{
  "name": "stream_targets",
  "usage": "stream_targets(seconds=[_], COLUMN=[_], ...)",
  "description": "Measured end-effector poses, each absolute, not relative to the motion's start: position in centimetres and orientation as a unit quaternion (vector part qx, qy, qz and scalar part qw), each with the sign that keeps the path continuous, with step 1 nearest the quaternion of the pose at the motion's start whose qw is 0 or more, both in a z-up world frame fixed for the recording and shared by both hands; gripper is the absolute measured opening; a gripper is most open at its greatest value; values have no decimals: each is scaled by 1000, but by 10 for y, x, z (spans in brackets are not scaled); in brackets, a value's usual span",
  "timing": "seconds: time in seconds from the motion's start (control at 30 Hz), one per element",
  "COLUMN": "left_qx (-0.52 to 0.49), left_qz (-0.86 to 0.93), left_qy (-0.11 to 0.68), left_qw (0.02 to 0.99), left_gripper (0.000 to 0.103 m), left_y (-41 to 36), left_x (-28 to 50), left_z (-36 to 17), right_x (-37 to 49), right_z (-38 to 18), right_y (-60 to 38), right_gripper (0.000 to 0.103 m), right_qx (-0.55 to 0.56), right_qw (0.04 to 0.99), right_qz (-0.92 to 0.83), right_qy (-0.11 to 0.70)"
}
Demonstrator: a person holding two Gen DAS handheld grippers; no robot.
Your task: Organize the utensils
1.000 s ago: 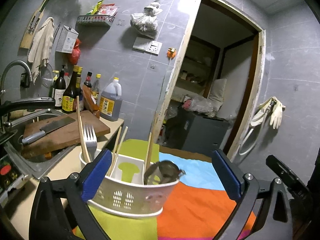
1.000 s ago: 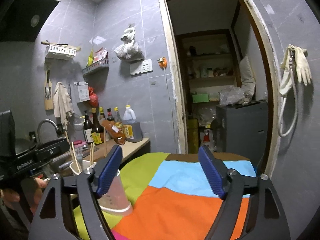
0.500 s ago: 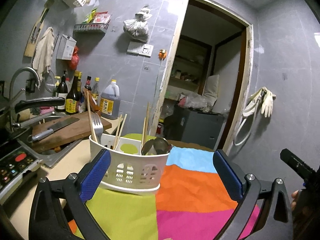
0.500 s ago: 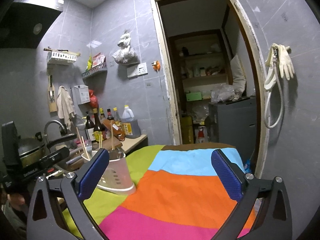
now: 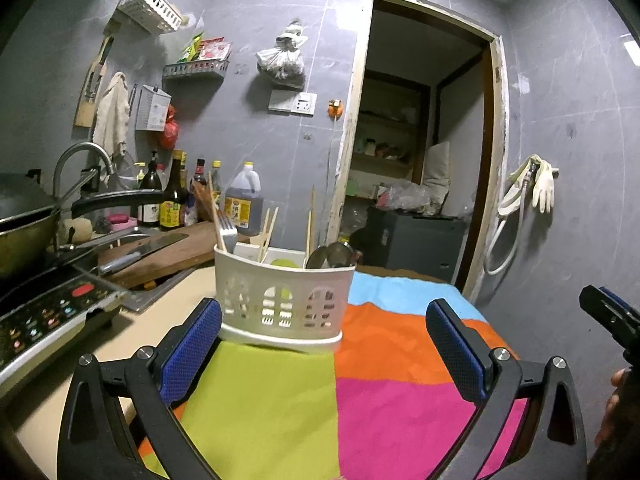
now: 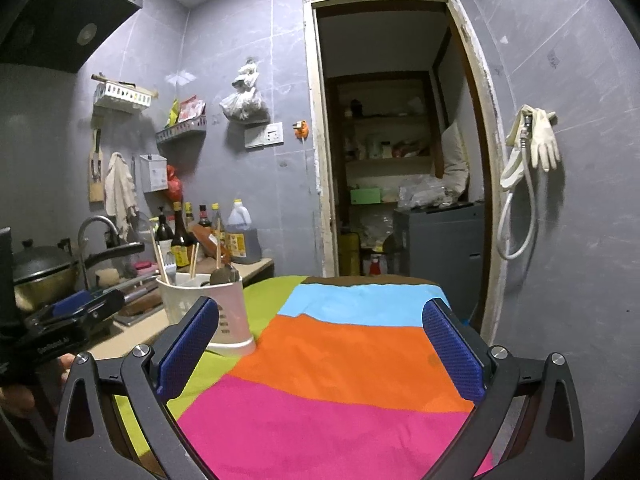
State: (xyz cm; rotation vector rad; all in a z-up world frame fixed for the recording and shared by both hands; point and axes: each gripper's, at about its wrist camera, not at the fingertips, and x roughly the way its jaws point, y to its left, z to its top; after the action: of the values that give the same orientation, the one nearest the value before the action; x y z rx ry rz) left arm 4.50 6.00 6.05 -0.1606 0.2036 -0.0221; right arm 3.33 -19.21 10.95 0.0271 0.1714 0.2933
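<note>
A white slotted utensil holder (image 5: 283, 304) stands upright on the colourful striped cloth (image 5: 360, 400). In it are a fork (image 5: 228, 233), chopsticks (image 5: 269, 227) and a metal spoon (image 5: 331, 255). My left gripper (image 5: 323, 352) is open just short of the holder, with nothing between its blue pads. In the right wrist view the holder (image 6: 206, 310) sits at the left, beyond the left fingertip. My right gripper (image 6: 320, 354) stands wide open over the bare cloth (image 6: 340, 360), holding nothing.
A cutting board (image 5: 160, 254) with a cleaver (image 5: 142, 249) lies over the sink at the left. A wok (image 5: 24, 236) and an induction cooker (image 5: 48, 312) are nearer. Sauce bottles (image 5: 176, 196) line the wall. An open doorway (image 5: 416, 152) is behind the table.
Both grippers have drawn back from the utensil holder, which now stands farther off on the cloth. The right gripper's jaws have spread wider. More of the pink stripe shows.
</note>
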Motion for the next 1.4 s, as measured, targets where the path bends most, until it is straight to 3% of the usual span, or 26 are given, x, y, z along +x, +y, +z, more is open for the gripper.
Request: stream_targets(seconds=[0.63,1.4], left_qx=[-88,-73], left_qz=[10,27], left_qy=[106,103], left_qw=[990,992], left_gripper=[100,100], left_y=[62,62], left_x=[13,14], left_z=[27,22], right_x=[15,16], right_z=[75,73], right_y=[-185,-186], right_gripper=[103,103], right_qx=[-12,-14], right_qw=[990,991], right_qz=[106,97], right_qy=[88,90])
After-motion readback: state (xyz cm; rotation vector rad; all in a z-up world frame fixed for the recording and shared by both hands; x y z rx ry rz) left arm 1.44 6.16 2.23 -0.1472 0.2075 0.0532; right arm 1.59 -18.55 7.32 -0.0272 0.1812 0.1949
